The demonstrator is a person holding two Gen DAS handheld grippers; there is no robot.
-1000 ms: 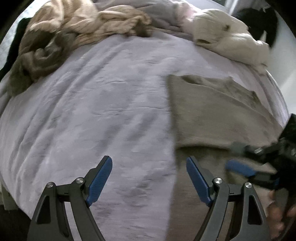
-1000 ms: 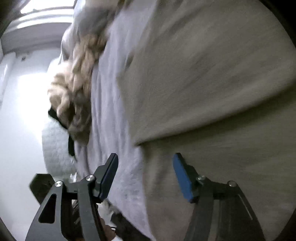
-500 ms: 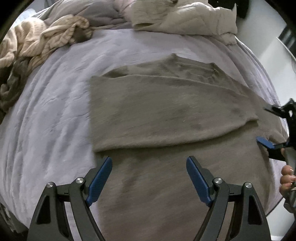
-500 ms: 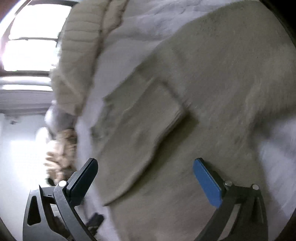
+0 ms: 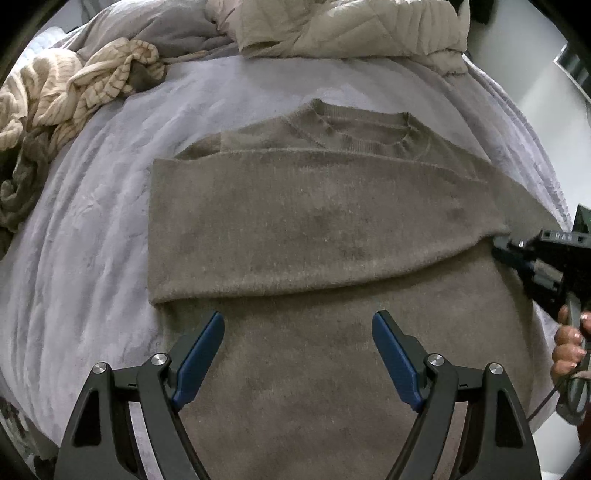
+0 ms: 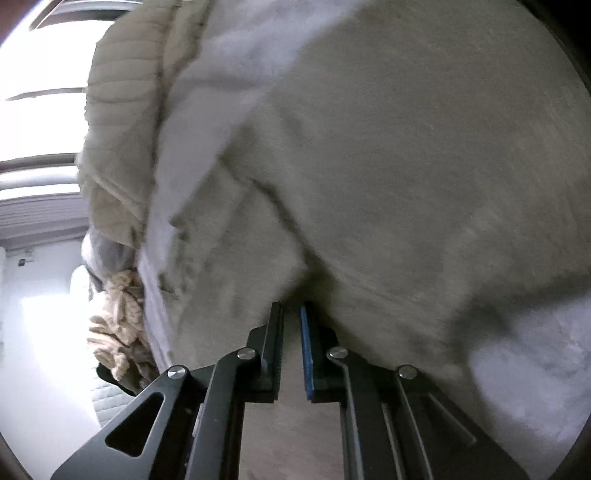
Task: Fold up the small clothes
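Note:
A taupe knit sweater (image 5: 314, 229) lies flat on the lilac bedspread (image 5: 92, 221), neckline away from me, with one sleeve folded across the chest. My left gripper (image 5: 297, 354) hovers open over the sweater's lower body, nothing between its blue pads. My right gripper (image 5: 506, 251) sits at the sweater's right side, where the folded sleeve meets the body. In the right wrist view its jaws (image 6: 291, 314) stand almost together with sweater (image 6: 406, 166) fabric pinched at their tips; that view is motion-blurred.
A striped beige garment heap (image 5: 74, 88) lies at the far left. A cream quilted jacket (image 5: 351, 29) lies across the far side. A hand (image 5: 569, 347) holds the right gripper at the bed's right edge. Bare bedspread lies left of the sweater.
My left gripper swung right, from bare bedspread to centred over the sweater, staying open. My right gripper moved to the sweater's right side and its jaws went from wide open to closed on the fabric.

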